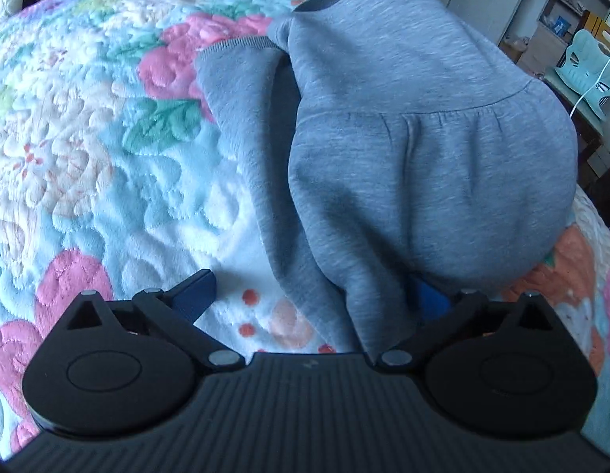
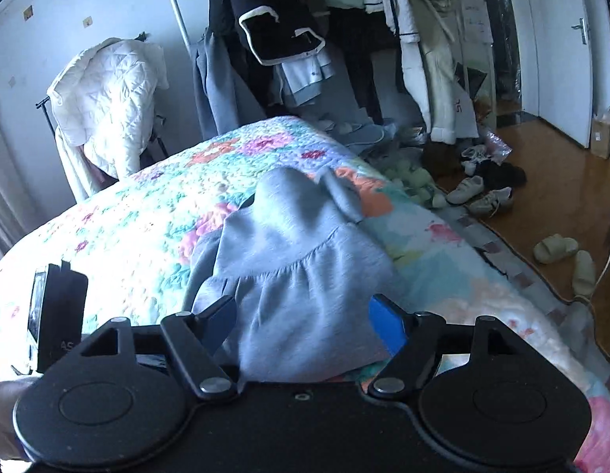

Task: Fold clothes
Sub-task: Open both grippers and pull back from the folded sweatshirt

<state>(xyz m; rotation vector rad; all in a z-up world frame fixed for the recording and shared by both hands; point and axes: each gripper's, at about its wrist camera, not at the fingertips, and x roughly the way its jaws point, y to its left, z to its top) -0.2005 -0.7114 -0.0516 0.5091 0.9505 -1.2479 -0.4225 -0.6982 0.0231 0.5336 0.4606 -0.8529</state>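
Note:
A grey sweatshirt-like garment point(image 1: 403, 118) with a gathered seam lies folded on the flowered quilt point(image 1: 88, 138) of a bed. My left gripper point(image 1: 316, 295) stands wide open at the garment's near edge. Its left blue pad point(image 1: 202, 295) rests over bare quilt, and cloth half covers the right pad. In the right wrist view the same garment point(image 2: 289, 244) reaches down between the blue pads of my right gripper point(image 2: 305, 327). Those jaws stand apart, with the loose cloth lying between them and neither pad pressing on it.
The quilt point(image 2: 147, 205) covers the whole bed. Beyond it hang many clothes on a rack point(image 2: 305, 19), and a white padded jacket point(image 2: 107, 98) is draped at left. Shoes point(image 2: 482, 193) and slippers point(image 2: 561, 252) litter the wooden floor. A black boxy device point(image 2: 56, 315) stands at left.

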